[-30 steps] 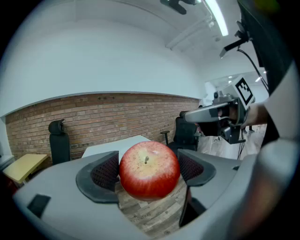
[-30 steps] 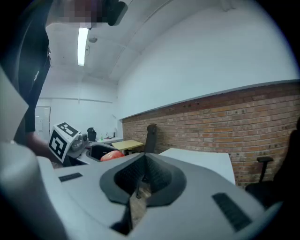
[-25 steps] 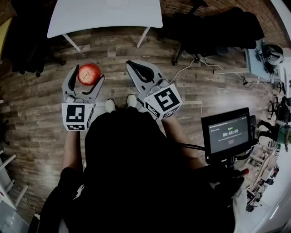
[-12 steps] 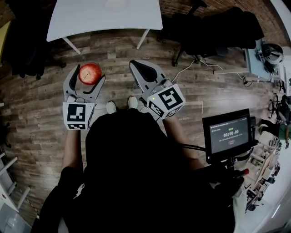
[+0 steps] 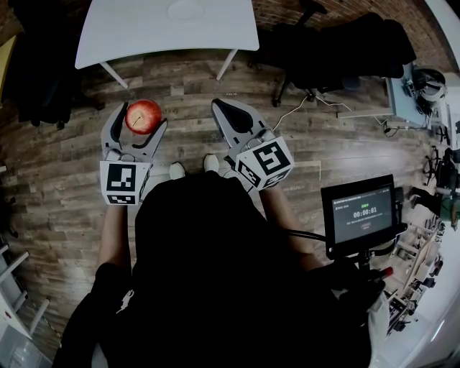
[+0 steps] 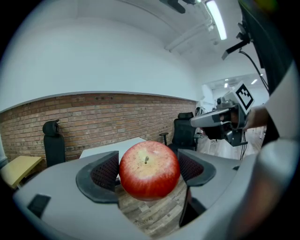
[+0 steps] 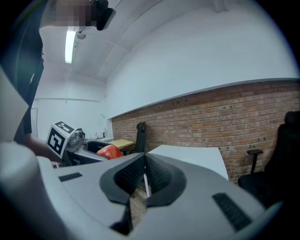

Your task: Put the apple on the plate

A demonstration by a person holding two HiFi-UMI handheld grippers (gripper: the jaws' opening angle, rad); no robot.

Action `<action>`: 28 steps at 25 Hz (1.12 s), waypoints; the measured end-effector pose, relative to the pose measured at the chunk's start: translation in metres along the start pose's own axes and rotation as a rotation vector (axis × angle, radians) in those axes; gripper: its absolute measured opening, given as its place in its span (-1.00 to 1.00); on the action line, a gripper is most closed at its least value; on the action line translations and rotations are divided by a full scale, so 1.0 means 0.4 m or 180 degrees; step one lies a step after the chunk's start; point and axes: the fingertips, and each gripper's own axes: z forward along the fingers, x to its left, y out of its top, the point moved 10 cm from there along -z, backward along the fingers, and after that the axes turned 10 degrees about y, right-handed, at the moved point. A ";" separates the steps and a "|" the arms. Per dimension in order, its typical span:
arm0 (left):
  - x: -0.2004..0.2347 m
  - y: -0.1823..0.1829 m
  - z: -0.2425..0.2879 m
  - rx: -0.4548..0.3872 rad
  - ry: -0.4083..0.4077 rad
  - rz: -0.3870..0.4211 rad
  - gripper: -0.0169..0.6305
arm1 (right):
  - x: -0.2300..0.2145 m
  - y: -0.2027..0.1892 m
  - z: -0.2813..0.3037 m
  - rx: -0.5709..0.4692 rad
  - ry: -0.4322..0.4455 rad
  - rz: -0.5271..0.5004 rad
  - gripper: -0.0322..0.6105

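Well, from the head view I read the red, round apple [image 5: 143, 116] as gripped between the two jaws of the left gripper [image 5: 139, 118], held in the air on my side of the white rectangular table [image 5: 122, 29] and over the wooden floor. The pale round plate [image 5: 185, 10] lies on that table towards its far edge, faint against the top, so the apple is well apart from it and the carry is not yet done. The right gripper [image 5: 223, 108] hangs just beside the table's near edge, jaws together and empty. I judge it is kept closed and out of the way because one gripper is enough for this load.

Looking along the left gripper, the apple [image 6: 149, 169] sits stem up, and the dark ribbed pads [image 6: 104, 172] press it from both sides at its widest part. That grip should keep a smooth round fruit from rolling out. The table [image 6: 103, 147] shows behind it, straight ahead.

Looking along the right gripper [image 7: 144, 174], the jaws meet with nothing between them. The table [image 7: 187, 157] is ahead, and the apple [image 7: 108, 151] shows off to its left.
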 end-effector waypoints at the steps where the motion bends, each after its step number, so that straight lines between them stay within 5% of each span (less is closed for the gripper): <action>1: 0.007 -0.005 0.002 -0.0001 -0.0007 -0.0004 0.29 | 0.002 -0.003 0.006 0.0008 -0.0011 -0.0001 -0.89; 28: 0.136 -0.118 -0.063 0.0022 0.0116 -0.0135 0.29 | 0.073 -0.021 0.095 0.0098 -0.0139 -0.0049 -0.89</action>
